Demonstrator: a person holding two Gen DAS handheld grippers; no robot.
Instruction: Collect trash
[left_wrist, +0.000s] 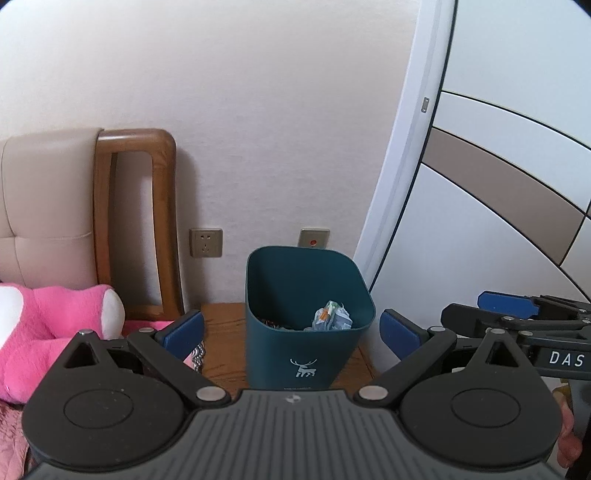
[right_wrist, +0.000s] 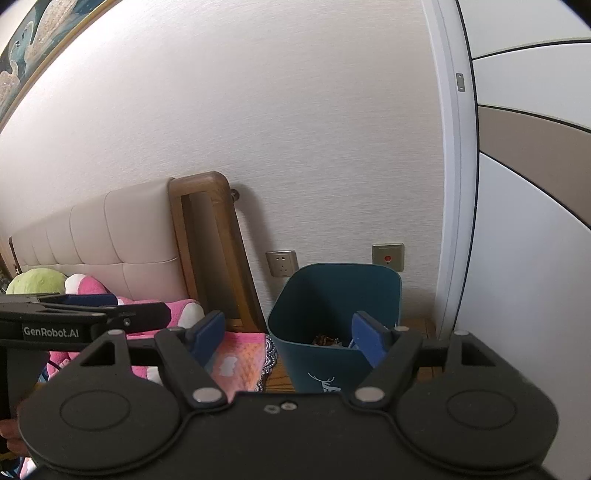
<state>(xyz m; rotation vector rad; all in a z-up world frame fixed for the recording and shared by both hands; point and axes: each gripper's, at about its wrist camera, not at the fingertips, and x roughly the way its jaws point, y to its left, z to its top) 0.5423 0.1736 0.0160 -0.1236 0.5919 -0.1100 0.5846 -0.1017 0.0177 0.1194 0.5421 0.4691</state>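
Note:
A dark teal waste bin (left_wrist: 306, 354) with a white deer print stands on a wooden nightstand (left_wrist: 221, 339) against the wall. Crumpled paper and wrappers (left_wrist: 332, 317) lie at its bottom. My left gripper (left_wrist: 291, 330) is open, its blue pads spread on either side of the bin, nothing between them. The right gripper (left_wrist: 517, 314) shows at the right edge of the left wrist view. In the right wrist view my right gripper (right_wrist: 288, 339) is open and empty in front of the bin (right_wrist: 332, 314), whose trash (right_wrist: 325, 339) is partly hidden by the right pad.
A bed with a beige padded headboard (left_wrist: 40, 206) in a wooden frame stands left of the nightstand. Pink plush toy (left_wrist: 48, 325) and a pink blanket (right_wrist: 236, 362) lie on it. A white wardrobe door (left_wrist: 498, 221) rises at right. Wall sockets (left_wrist: 206, 242) sit behind the bin.

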